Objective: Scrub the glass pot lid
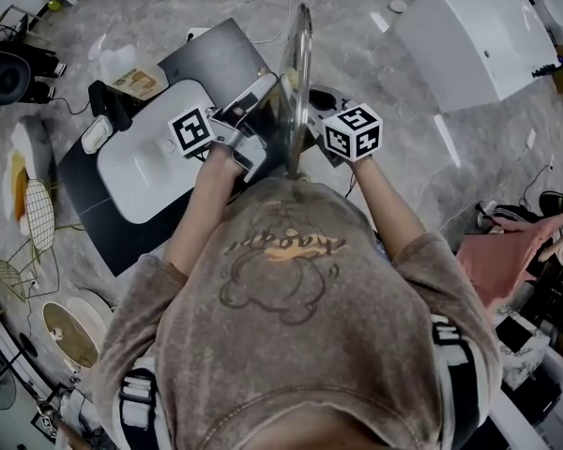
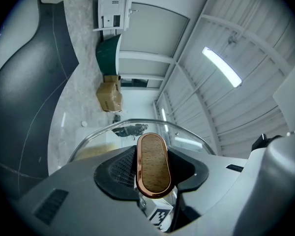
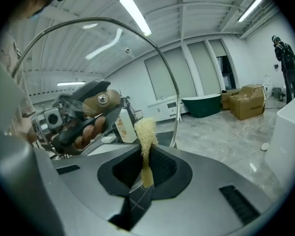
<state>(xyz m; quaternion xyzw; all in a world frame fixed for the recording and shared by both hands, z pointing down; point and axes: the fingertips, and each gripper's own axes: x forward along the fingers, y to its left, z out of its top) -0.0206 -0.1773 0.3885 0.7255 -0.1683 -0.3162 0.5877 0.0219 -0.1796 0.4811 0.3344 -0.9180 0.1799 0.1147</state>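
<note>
You held the lid (image 1: pixel 296 82) upright on edge, your left gripper (image 2: pixel 154 178) clamped on its wooden knob (image 2: pixel 154 161). On the lid's underside, your right gripper (image 3: pixel 146 168) pinched a fibre scrubber (image 3: pixel 145 134) pointing at the glass; contact was unclear.

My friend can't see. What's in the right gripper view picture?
The right gripper pinches a tuft of straw-coloured scrubber, facing an upright glass lid. Through the glass, the left gripper holds the lid's knob.
</note>
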